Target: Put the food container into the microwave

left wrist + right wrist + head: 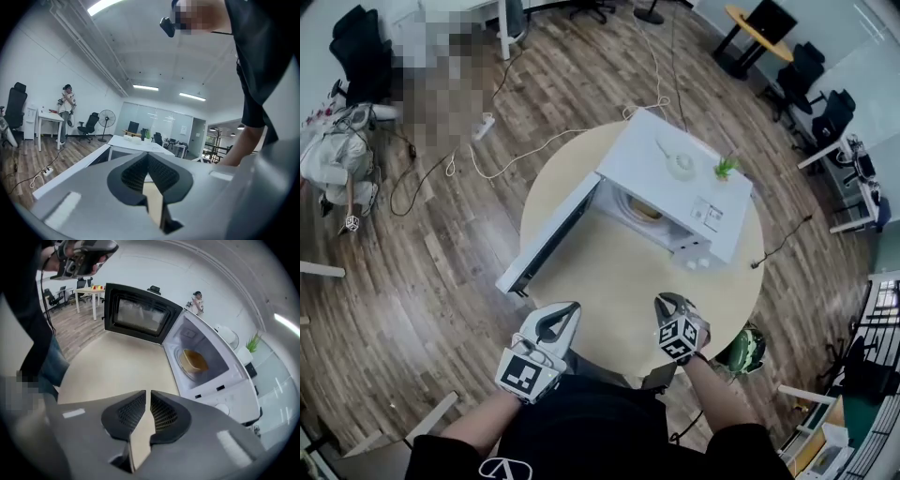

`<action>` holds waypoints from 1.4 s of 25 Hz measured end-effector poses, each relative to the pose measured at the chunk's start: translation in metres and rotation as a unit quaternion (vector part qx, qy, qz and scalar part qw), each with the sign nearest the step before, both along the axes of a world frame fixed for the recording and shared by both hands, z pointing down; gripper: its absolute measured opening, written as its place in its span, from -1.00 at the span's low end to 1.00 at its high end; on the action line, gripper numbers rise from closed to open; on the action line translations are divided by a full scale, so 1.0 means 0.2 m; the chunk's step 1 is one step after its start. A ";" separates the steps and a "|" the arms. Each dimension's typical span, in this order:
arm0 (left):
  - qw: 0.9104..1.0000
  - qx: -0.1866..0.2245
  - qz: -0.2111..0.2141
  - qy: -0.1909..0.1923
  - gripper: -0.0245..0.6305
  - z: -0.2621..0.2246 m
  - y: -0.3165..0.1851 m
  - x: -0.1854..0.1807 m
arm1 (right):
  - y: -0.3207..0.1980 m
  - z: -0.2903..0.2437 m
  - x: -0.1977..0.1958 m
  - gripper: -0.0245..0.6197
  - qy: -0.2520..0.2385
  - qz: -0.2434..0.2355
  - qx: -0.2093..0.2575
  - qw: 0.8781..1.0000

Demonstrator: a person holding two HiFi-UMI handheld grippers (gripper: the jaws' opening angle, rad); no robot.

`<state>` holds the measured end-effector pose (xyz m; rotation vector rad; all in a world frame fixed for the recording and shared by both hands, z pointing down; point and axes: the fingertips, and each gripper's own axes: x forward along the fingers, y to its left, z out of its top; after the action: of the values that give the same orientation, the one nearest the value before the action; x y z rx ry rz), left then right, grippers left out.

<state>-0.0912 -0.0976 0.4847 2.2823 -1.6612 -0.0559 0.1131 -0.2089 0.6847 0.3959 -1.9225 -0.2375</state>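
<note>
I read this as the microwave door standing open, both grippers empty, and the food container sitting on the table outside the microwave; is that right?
Not quite: the food container sits inside the microwave, not on the table, as the right gripper view shows. The door does stand open, and the left gripper and right gripper are both empty.

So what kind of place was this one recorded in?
Most likely an open-plan office: black office chairs and a white desk stand on a wood-look floor, with glass partition walls behind. The microwave sits on a round table, not in a kitchen.
</note>
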 end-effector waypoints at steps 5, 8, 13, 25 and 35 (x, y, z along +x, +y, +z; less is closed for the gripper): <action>0.999 0.032 0.006 -0.010 -0.93 -0.13 -0.11 0.01 | 0.14 -0.18 0.04 -0.87 -0.037 0.043 -0.036 0.998; 0.999 0.034 0.017 -0.016 -0.93 -0.17 -0.16 0.05 | 0.25 -0.29 0.03 -0.89 -0.057 0.053 -0.062 0.995; 0.998 0.061 0.025 -0.021 -0.93 -0.29 -0.25 0.12 | 0.37 -0.54 -0.03 -0.89 -0.137 0.056 -0.065 0.987; 0.991 0.109 0.066 -0.047 -0.93 -0.53 -0.40 0.27 | 0.38 -1.34 -0.20 -0.89 -0.419 0.004 -0.011 0.908; 0.985 0.154 0.064 -0.051 -0.93 -0.70 -0.43 0.28 | 0.24 -1.77 0.02 -0.89 -0.530 0.062 0.113 0.838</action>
<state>-0.0356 -0.1829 0.3456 2.6573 -1.6489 -0.1799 0.1177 -0.1614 0.3307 0.9502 -2.9519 -0.1635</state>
